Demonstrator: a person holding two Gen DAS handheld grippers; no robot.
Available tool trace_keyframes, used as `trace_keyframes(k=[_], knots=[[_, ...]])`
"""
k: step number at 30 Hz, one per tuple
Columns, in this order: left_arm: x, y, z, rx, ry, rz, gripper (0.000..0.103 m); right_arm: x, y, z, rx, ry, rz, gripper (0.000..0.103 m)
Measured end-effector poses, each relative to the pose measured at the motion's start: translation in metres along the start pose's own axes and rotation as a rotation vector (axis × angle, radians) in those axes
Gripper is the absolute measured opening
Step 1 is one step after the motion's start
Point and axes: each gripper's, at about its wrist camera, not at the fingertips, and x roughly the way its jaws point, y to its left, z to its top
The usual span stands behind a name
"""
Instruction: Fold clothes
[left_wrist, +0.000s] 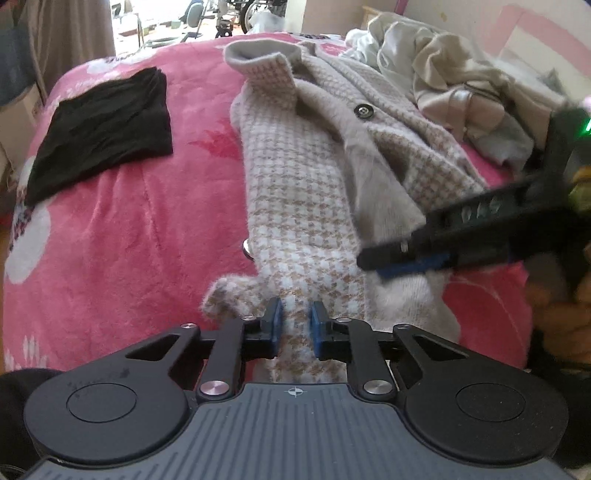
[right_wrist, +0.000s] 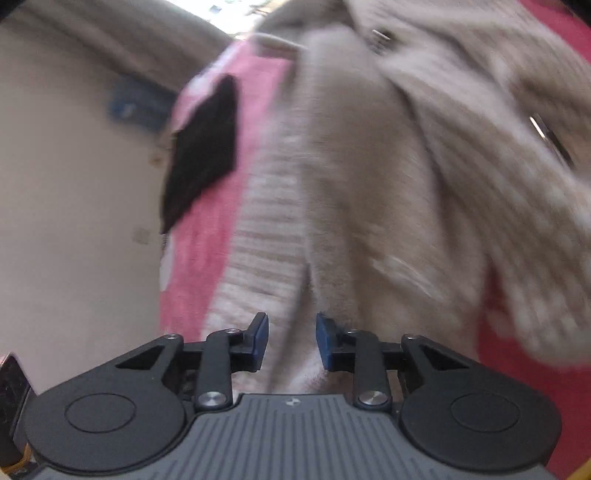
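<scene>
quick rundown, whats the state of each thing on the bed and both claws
houndstooth cardigan: spread lengthwise on the blanket, unfolded, front flap turned back, collar flipped
black garment: folded flat, lying apart from the cardigan
pile of pale clothes: crumpled, unfolded
pink blanket: spread over the bed
left claw: pinching the cardigan's near hem
right claw: partly open, cardigan fabric in the gap, grip unclear

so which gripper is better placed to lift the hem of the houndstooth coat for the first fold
Left. The left gripper sits at the houndstooth coat hem with fabric between its pads. The right gripper is farther up, over the fuzzy lining, with its view blurred.
</scene>
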Motion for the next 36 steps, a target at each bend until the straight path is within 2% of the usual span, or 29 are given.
trace_keyframes(k=[4,5,8,11,12,14,15,17,19,20,21,24,26,28,29,32,33,36], knots=[[0.001,0.001,-0.002,-0.001,-0.003,-0.015,0.015,-0.023,0.009,-0.008,0.028,-0.052,0.189,0.031],[0.001,0.001,-0.002,0.002,-0.006,-0.022,0.015,-0.024,0.012,-0.009,0.031,-0.050,0.194,0.031],[0.001,0.001,-0.004,0.027,-0.017,-0.035,0.015,-0.008,0.009,-0.009,0.051,-0.008,0.084,0.033],[0.000,0.002,-0.007,0.045,-0.015,-0.042,0.015,0.013,-0.007,-0.012,0.148,0.053,0.059,0.033],[0.000,0.002,-0.008,0.050,-0.013,-0.045,0.015,0.016,-0.010,-0.013,0.175,0.053,0.072,0.035],[0.000,0.001,-0.010,0.060,-0.014,-0.050,0.015,0.020,-0.018,-0.013,0.244,0.054,0.163,0.041],[-0.001,0.001,-0.011,0.065,-0.017,-0.052,0.015,0.022,-0.022,-0.013,0.275,0.059,0.214,0.041],[-0.002,0.000,-0.013,0.074,-0.022,-0.062,0.015,0.026,-0.023,-0.015,0.281,0.069,0.255,0.041],[-0.004,0.000,-0.012,0.073,-0.031,-0.077,0.015,0.030,-0.021,-0.019,0.262,0.072,0.267,0.029],[-0.006,0.000,-0.011,0.074,-0.039,-0.087,0.016,0.029,-0.020,-0.021,0.247,0.063,0.260,0.013],[-0.009,-0.001,-0.011,0.078,-0.049,-0.091,0.018,0.026,-0.018,-0.023,0.239,0.046,0.261,0.006],[-0.024,0.002,-0.010,0.089,-0.087,-0.121,0.020,-0.003,-0.018,-0.023,0.203,-0.063,0.313,0.005],[-0.035,0.008,-0.008,0.075,-0.114,-0.163,0.029,-0.029,-0.020,-0.021,0.172,-0.157,0.342,0.005],[-0.047,0.016,-0.005,0.050,-0.145,-0.203,0.043,-0.060,-0.025,-0.016,0.164,-0.239,0.352,0.005],[-0.049,0.017,-0.004,0.059,-0.152,-0.208,0.044,-0.075,-0.029,-0.014,0.157,-0.283,0.350,0.005],[-0.043,0.011,0.002,0.158,-0.123,-0.180,0.052,-0.121,-0.050,-0.009,0.143,-0.399,0.319,0.005],[-0.036,0.008,0.003,0.196,-0.099,-0.173,0.058,-0.135,-0.060,-0.007,0.150,-0.426,0.309,0.005],[-0.010,-0.004,0.008,0.295,-0.018,-0.147,0.071,-0.147,-0.087,-0.008,0.217,-0.479,0.285,0.005]])
